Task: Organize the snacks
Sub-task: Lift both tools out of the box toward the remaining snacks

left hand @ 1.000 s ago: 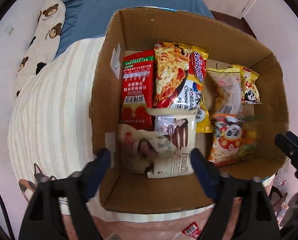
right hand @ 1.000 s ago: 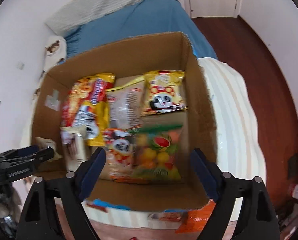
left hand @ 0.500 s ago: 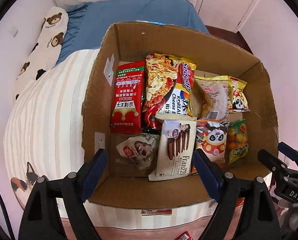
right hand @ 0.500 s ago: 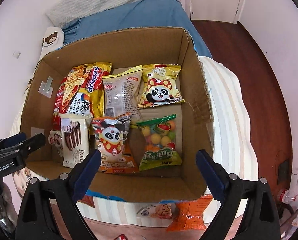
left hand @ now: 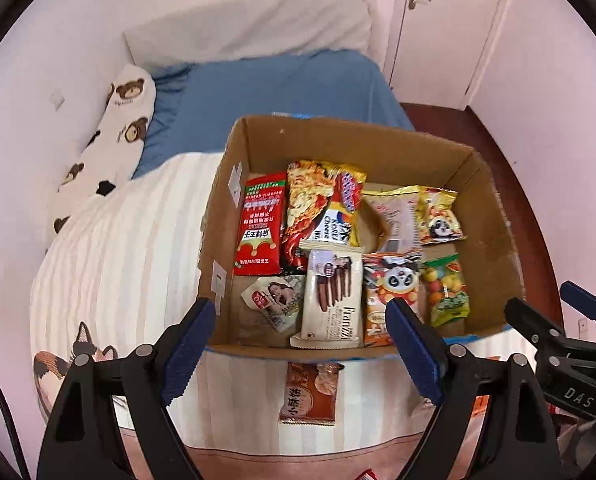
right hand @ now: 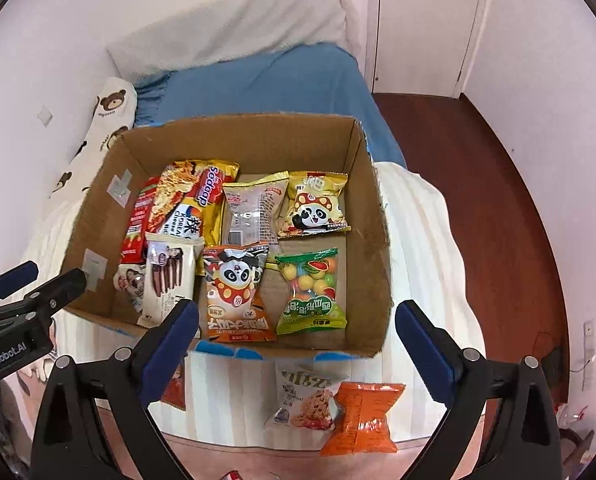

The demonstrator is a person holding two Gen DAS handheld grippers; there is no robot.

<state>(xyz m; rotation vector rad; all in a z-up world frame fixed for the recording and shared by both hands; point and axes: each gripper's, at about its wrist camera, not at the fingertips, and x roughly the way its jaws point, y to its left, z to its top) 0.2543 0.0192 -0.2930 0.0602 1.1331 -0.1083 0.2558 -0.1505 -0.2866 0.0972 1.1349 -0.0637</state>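
Note:
A cardboard box (left hand: 258, 140) (right hand: 361, 200) on the striped bed holds several snack packs: a red packet (left hand: 260, 228), a Sedaap noodle pack (left hand: 321, 204), a Franzzi wafer pack (left hand: 331, 296), panda snack bags (right hand: 234, 292) and a fruit candy bag (right hand: 311, 292). Outside the box's near wall lie a brown biscuit pack (left hand: 309, 394), a white cookie pack (right hand: 303, 398) and an orange packet (right hand: 363, 418). My left gripper (left hand: 298, 348) and right gripper (right hand: 296, 350) are both open and empty, held above the near edge of the box.
The box sits on a striped blanket (left hand: 118, 264) over a blue sheet (left hand: 274, 88). A bear-print pillow (left hand: 110, 140) lies along the left wall. A wooden floor (right hand: 477, 184) and a door (right hand: 421, 20) are to the right.
Both grippers have pulled back and up from inside the box. A small packet and the Franzzi pack now lie free in the box. The loose packs in front of the box have come into view.

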